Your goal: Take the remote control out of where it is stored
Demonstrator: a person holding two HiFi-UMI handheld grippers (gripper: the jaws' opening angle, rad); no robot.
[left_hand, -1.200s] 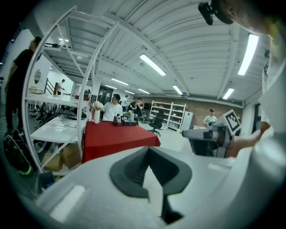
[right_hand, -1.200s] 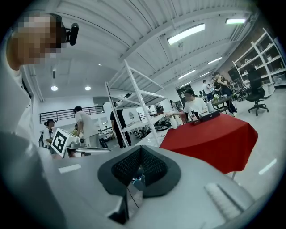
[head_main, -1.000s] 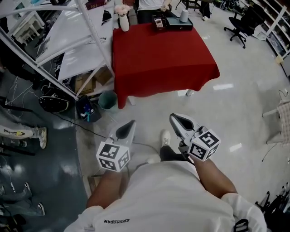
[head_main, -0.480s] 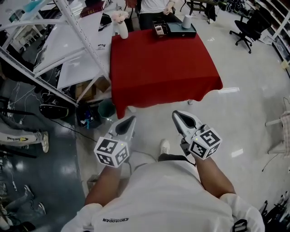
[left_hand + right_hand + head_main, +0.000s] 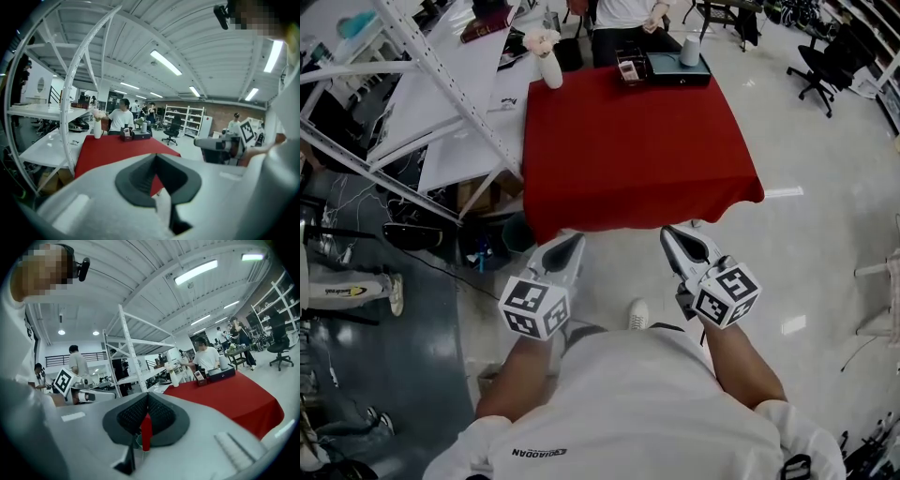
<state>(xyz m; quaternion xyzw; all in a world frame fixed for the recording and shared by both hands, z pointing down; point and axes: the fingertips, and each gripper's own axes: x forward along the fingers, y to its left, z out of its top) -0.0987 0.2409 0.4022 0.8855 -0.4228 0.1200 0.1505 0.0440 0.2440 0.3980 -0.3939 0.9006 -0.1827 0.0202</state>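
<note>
Head view: left gripper [image 5: 572,242] clenched, empty; right gripper [image 5: 670,234] clenched, empty. Remote control [image 5: 628,66] stands in holder [image 5: 626,80] at red table [image 5: 642,141] far edge, well ahead of both, between their lines, marginally nearer right.

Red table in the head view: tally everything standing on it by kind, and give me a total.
White vase with flowers: 1
Small dark holder with what looks like a remote in it: 1
Black box: 1
White cylinder at the box's far corner: 1
Total: 4
</note>
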